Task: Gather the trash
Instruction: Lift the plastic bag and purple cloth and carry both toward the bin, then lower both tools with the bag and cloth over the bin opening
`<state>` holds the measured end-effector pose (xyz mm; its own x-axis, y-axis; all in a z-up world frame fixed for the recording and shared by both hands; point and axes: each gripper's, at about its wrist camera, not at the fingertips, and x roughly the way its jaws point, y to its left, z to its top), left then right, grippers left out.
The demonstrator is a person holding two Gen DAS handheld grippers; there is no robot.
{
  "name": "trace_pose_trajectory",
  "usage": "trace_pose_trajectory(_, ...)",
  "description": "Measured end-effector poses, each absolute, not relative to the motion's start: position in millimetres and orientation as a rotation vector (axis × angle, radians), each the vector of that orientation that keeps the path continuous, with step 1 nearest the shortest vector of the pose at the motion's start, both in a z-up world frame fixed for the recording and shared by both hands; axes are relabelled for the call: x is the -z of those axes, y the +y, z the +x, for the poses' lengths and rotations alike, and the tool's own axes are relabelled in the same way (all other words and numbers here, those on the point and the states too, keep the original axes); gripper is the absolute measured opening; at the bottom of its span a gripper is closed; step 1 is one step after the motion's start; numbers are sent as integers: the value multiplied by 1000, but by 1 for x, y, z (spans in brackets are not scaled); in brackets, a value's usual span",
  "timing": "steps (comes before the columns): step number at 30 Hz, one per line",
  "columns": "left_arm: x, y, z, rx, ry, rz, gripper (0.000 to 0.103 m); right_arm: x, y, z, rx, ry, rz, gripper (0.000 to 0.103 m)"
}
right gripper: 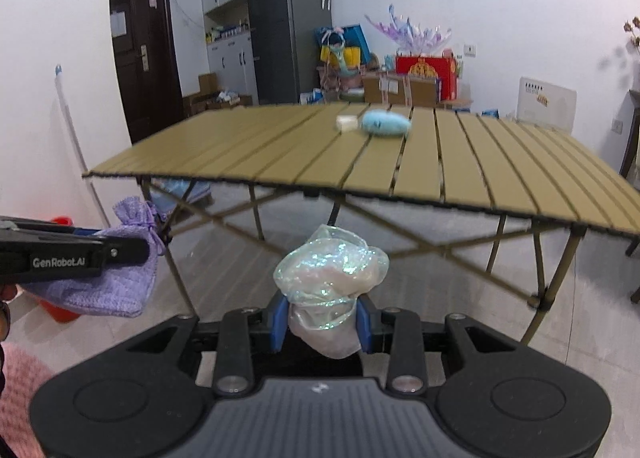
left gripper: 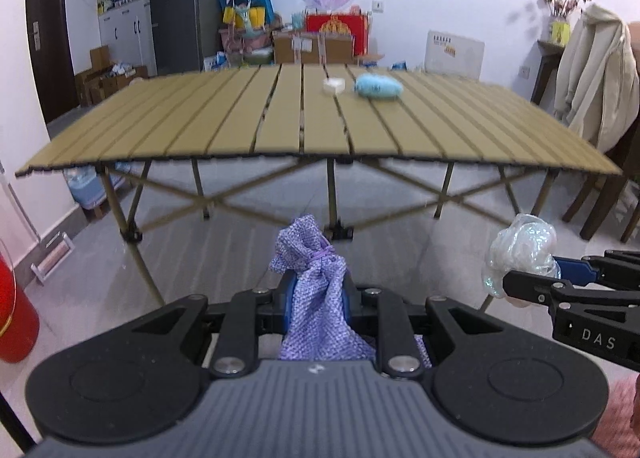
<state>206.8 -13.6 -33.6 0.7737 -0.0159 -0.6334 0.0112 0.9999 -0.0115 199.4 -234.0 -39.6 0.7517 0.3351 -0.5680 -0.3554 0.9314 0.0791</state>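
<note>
The left gripper [left gripper: 316,298] is clamped tight on a purple woven pouch [left gripper: 316,290], whose gathered neck sticks up past the blue pads while its body hangs behind them; the right gripper [right gripper: 323,320] is closed on a crumpled ball of iridescent film [right gripper: 330,278], most of which bulges forward of its pads. From the left one, the right gripper and its film ball sit off to the right, near but apart. The film looks the riskier load: it is springy and slick, held low on its bunch, so a jolt or a loosened pinch could let it squirm out and drop to the floor. The pouch is soft and could slide if its drawstring neck is the only part truly caught. Ahead of both grippers, and above their tips, stands the slatted folding table [left gripper: 280,126], its near edge and crossed legs directly in the way of any forward push; a low carry could snag the hanging loads there. Farther on, near the table's back edge, lie a light blue fuzzy object [left gripper: 378,87] and just beside it a small white block [left gripper: 333,86], possibly more to gather. Off to the left gripper's left, a red bin [left gripper: 16,322] stands on the floor, a likely place for the trash.
</note>
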Motion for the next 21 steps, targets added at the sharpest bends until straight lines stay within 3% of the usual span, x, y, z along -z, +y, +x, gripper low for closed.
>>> trace_pose_trajectory(21,148,0,193,-45,898,49,22,154,-223,179,-359,855,-78,33)
